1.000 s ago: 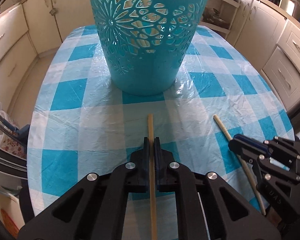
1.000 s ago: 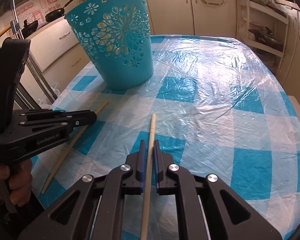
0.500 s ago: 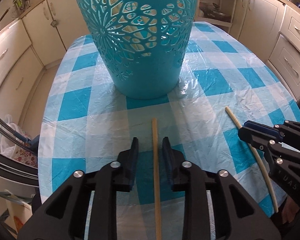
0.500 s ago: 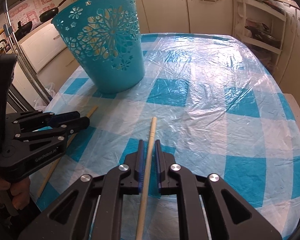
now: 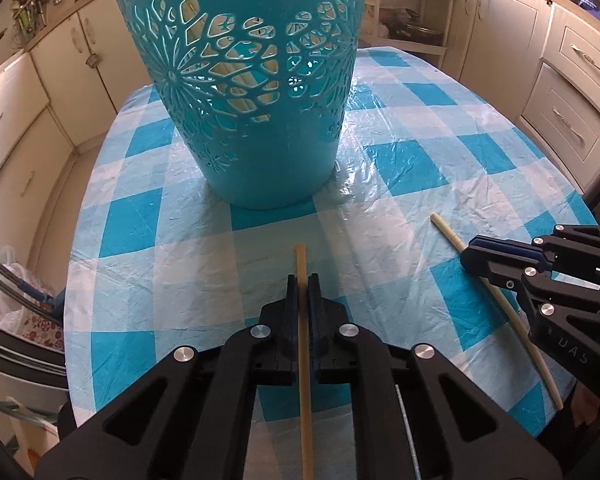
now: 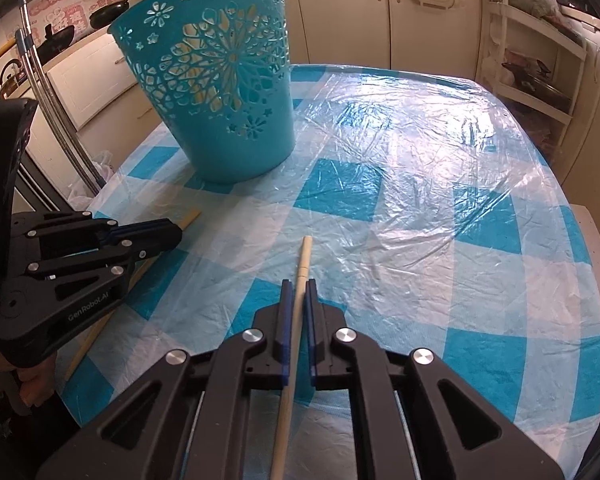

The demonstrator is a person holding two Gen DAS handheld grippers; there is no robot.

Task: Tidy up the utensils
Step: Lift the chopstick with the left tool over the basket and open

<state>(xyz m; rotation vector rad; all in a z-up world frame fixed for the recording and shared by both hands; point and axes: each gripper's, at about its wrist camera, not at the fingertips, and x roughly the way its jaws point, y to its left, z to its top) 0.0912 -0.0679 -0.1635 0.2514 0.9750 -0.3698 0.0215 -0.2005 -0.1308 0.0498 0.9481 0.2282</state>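
A tall teal basket [image 5: 256, 92] with cut-out flower patterns stands on the checked table; it also shows in the right wrist view [image 6: 220, 92], with pale sticks visible inside. My left gripper [image 5: 303, 280] is shut on a wooden chopstick [image 5: 301, 264] that points toward the basket. My right gripper [image 6: 296, 284] is shut on a second pale chopstick [image 6: 304, 256], held above the tablecloth. The right gripper [image 5: 472, 254] also shows at the right of the left wrist view, and the left gripper [image 6: 176, 232] at the left of the right wrist view.
The round table [image 6: 420, 200] has a blue and white checked cloth under clear plastic. Cream kitchen cabinets [image 5: 572, 80] surround it. An open shelf unit [image 6: 532, 68] stands at the back right. Pans [image 6: 112, 12] hang on the far wall.
My left gripper opened around its chopstick half a second ago and has closed on it again. Both grippers have drawn back a little from the basket and risen.
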